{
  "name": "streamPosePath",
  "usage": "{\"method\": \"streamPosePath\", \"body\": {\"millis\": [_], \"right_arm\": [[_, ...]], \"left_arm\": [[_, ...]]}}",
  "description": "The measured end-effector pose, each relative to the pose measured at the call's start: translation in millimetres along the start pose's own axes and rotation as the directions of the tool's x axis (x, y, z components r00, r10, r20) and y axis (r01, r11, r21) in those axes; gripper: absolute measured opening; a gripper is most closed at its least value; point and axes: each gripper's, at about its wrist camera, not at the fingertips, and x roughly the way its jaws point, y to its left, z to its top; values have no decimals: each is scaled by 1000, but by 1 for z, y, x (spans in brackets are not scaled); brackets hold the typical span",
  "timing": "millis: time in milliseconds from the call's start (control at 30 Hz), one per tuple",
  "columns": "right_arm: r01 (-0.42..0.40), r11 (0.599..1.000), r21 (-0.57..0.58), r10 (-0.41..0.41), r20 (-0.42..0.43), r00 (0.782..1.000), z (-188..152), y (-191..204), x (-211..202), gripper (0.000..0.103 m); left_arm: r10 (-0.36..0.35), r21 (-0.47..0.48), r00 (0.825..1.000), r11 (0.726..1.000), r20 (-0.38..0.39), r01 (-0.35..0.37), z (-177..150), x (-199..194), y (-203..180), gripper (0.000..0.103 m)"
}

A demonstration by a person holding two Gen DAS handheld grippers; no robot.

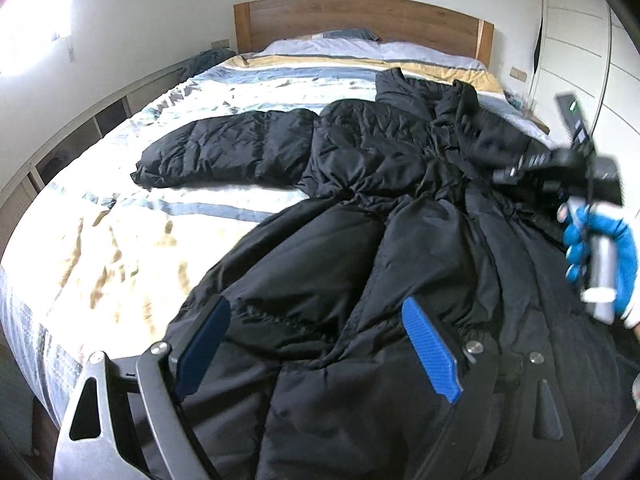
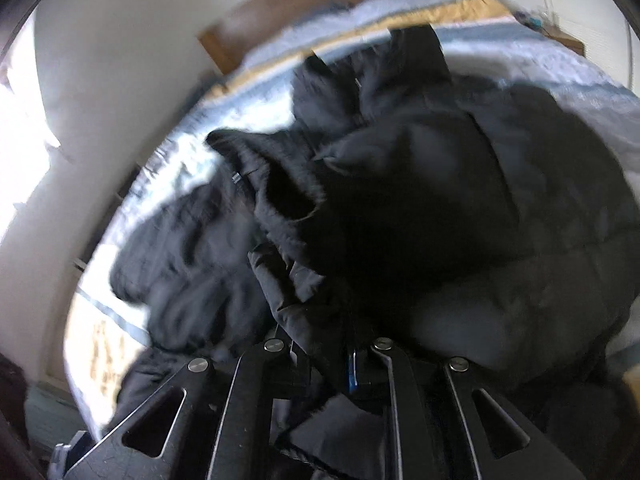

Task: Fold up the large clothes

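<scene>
A large black puffer coat [image 1: 360,184] lies spread on the bed, one sleeve [image 1: 224,148] stretched out to the left. My left gripper [image 1: 316,320] is open, its blue-padded fingers [image 1: 430,348] hovering over the coat's lower part. My right gripper [image 2: 324,356] is shut on a fold of the coat [image 2: 400,208] and lifts it, so the fabric bunches in front of the lens. In the left wrist view the right gripper [image 1: 508,174] shows at the right edge, held by a blue-gloved hand [image 1: 600,252].
The bed [image 1: 120,240] has a striped blue, white and tan cover and a wooden headboard [image 1: 360,20]. Pillows [image 1: 360,46] lie at its head. A low shelf unit [image 1: 80,128] runs along the left wall. White wardrobe doors [image 1: 576,40] stand at the right.
</scene>
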Motion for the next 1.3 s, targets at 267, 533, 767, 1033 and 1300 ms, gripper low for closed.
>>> {"method": "streamPosePath", "body": {"millis": [267,533,767,1033,1300], "right_arm": [[4,1000,13,-3,-69,998,-11,16,9,56],[22,999,-33,-23,-46,999,-27,56,-41,60],[38,996,-85,-35,37,999,-54,76,-120,60],[164,983,-87,-151,139,979,-71,24,-201,60],[225,974,-35,-215,185,959,-45,-52,-200,60]], "left_arm": [[-39,-48,999,998,29,40,-2,-24,14,88],[-54,-22,997,998,62,55,3,-78,16,88],[-75,-30,990,996,121,80,-1,-128,23,88],[-127,-2,983,992,135,128,13,-153,15,88],[-194,59,976,980,97,189,66,-95,-56,88]]}}
